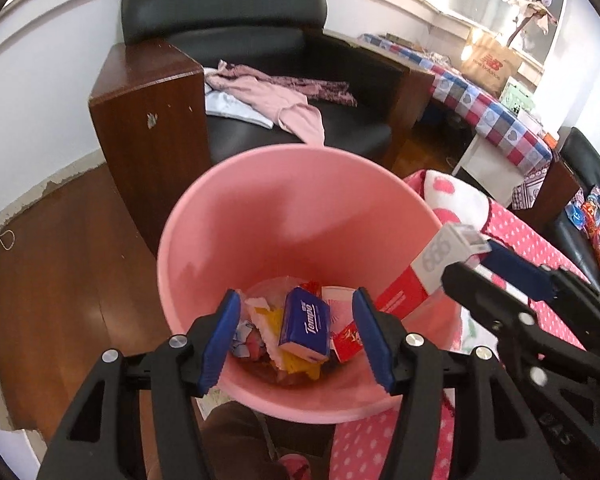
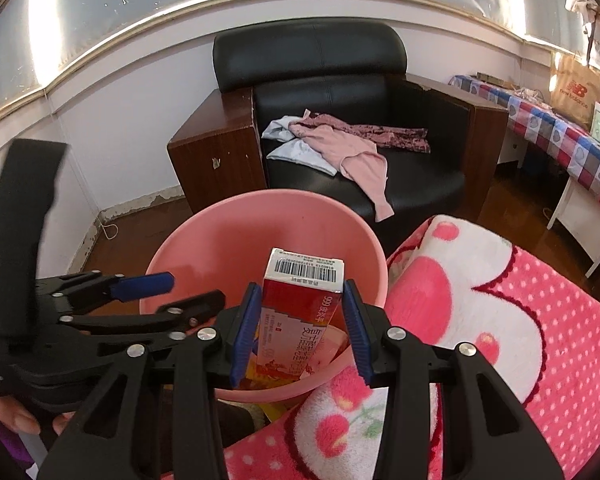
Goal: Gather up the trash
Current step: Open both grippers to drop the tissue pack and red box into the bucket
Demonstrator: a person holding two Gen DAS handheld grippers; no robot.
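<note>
- Hovering over a round, smooth pink plastic bin [image 1: 300,216], two black grippers with ribbed blue pads are seen from their own cameras.
- A rectangular red and white cardboard box [image 2: 300,304] is clamped between the pads of the right gripper [image 2: 300,320], just above the bin's rim.
- The box's long axis runs along the fingers, and its barcoded end points forward and up, away from the camera.
- The left gripper [image 1: 296,340] is spread wide with nothing between its pads.
- Crumpled wrappers, partly hidden, and a glossy blue tissue pack [image 1: 305,325] lie at the bin's bottom.
- A fluffy pink dotted blanket [image 2: 520,320] touches the bin's right side.
- Soft pink clothes [image 2: 348,148] are draped on a black leather armchair [image 2: 340,80] behind.
</note>
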